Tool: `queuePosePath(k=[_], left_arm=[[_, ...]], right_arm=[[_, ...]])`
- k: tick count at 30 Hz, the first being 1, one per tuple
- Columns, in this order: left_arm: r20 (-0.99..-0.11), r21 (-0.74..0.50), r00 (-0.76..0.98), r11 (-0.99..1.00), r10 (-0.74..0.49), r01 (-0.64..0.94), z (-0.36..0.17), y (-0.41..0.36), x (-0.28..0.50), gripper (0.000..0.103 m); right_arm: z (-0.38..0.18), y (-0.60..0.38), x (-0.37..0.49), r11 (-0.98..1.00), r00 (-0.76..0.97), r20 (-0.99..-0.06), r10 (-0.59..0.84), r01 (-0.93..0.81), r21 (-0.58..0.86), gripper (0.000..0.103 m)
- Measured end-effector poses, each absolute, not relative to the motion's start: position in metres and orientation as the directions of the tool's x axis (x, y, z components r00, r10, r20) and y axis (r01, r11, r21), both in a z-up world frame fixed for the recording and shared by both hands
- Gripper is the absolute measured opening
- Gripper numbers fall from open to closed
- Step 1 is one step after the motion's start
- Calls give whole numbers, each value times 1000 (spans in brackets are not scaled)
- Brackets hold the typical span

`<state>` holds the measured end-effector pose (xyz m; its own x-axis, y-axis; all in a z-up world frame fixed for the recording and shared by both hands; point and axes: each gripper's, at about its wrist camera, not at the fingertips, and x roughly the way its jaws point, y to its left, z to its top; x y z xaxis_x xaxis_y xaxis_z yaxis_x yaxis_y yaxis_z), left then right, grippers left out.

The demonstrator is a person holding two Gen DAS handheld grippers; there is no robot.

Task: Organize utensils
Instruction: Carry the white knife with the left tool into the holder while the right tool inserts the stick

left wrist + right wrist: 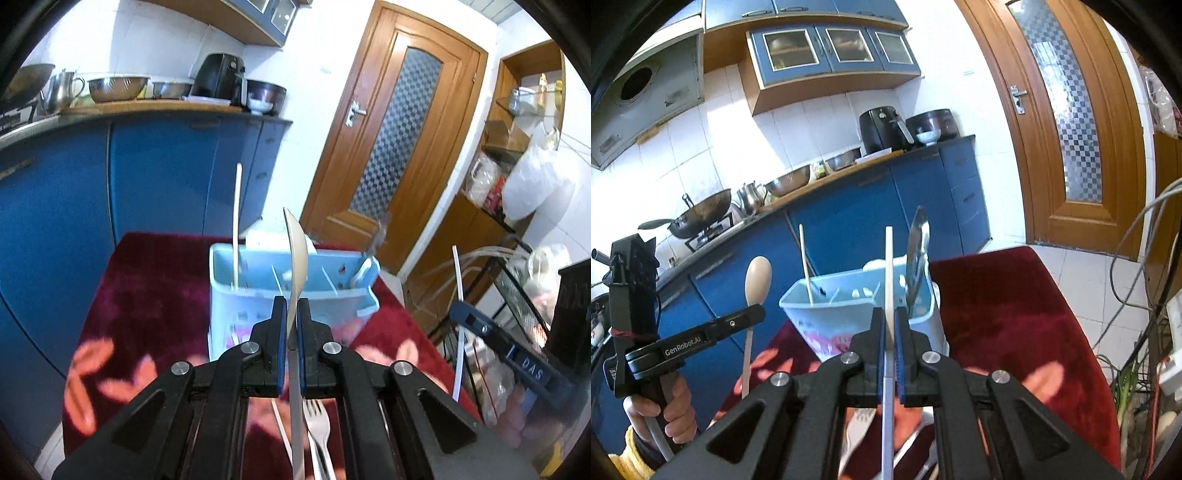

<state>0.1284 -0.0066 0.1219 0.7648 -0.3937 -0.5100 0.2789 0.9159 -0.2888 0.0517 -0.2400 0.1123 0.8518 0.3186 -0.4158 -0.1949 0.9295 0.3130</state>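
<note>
Left wrist view: left gripper clamped on beige spoon, upright, just before the light blue caddy on the red cloth; fork lies below. Right wrist view: right gripper pinches a white chopstick upright near the caddy; another chopstick stands inside.

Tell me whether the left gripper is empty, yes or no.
No: the left gripper is shut on a spoon, its bowl sticking up above the caddy.
</note>
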Motion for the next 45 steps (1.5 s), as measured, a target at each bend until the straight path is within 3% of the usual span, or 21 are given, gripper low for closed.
queuePosePath(k=[14,21,31,45], left_arm=[[-334,-271,894,939,-298,212,161,-1,192,3],[-243,-200,947,966,-212,165,156,-9,216,3],[-257,-198,953,974,-159,109,116,-4,242,3],[-216,-187,964,976,-153,113,88,-4,227,3]], right_arm=[[132,-225,106,939,892,-341,298,-209,275,6],[140,-226,132,938,911,-291,291,-213,272,6],[130,-215,167,943,936,-213,280,-227,243,6],[96,-196,180,963,947,-200,250,-222,152,6]])
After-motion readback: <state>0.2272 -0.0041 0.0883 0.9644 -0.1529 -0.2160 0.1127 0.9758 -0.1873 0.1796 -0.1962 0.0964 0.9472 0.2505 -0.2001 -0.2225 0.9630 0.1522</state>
